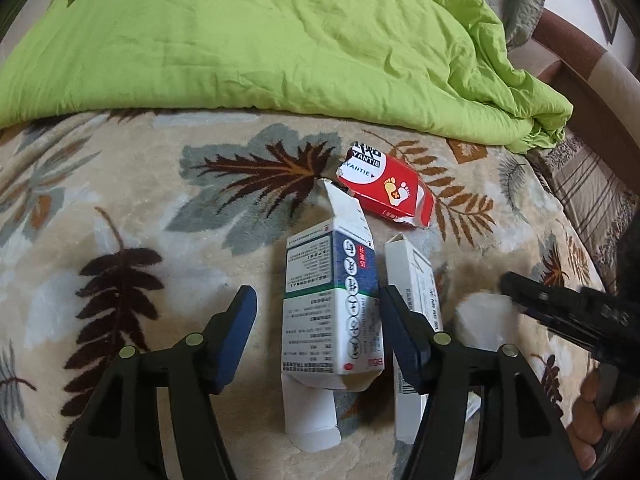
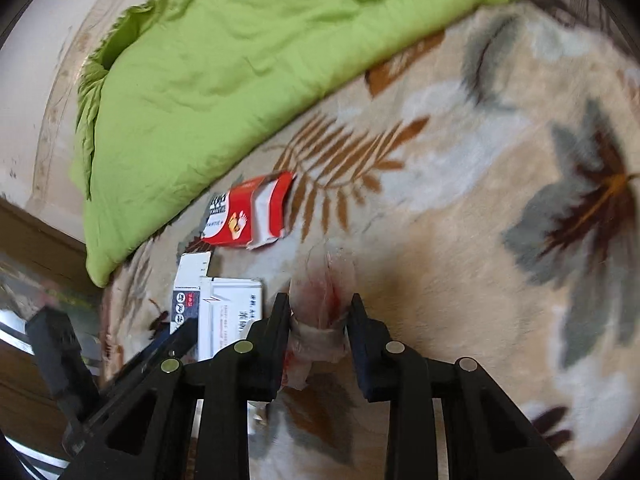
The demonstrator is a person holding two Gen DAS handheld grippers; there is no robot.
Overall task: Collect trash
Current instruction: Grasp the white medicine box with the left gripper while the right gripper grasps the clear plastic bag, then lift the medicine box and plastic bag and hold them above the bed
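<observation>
Left gripper [image 1: 318, 320] low over the bed [image 1: 132, 220], jaws wide open and straddling the blue box [image 1: 332, 312] without touching it. Blue box flat on the leaf-print blanket, end flaps torn open. White box [image 1: 416, 280] just beside it, partly hidden behind one left finger [image 1: 404, 340]. Red box [image 1: 390, 188], crushed and torn, a little farther in, near the edge of the green quilt [image 1: 260, 40] heaped across the far side of the bed.

Right gripper [image 2: 320, 320] lower on the blanket, jaws partly closed around a crumpled clear wrapper [image 2: 324, 320] with red marks; both fingers touching its sides, wrapper bunched between them. Whether lifted or resting on the blanket: cannot tell, picture blurred. In the left view, a white patch [image 1: 480, 320] at the right gripper's tip, too blurred to tell. Person's hand [image 1: 600, 420] on the right gripper's handle, near the bed's side edge.
</observation>
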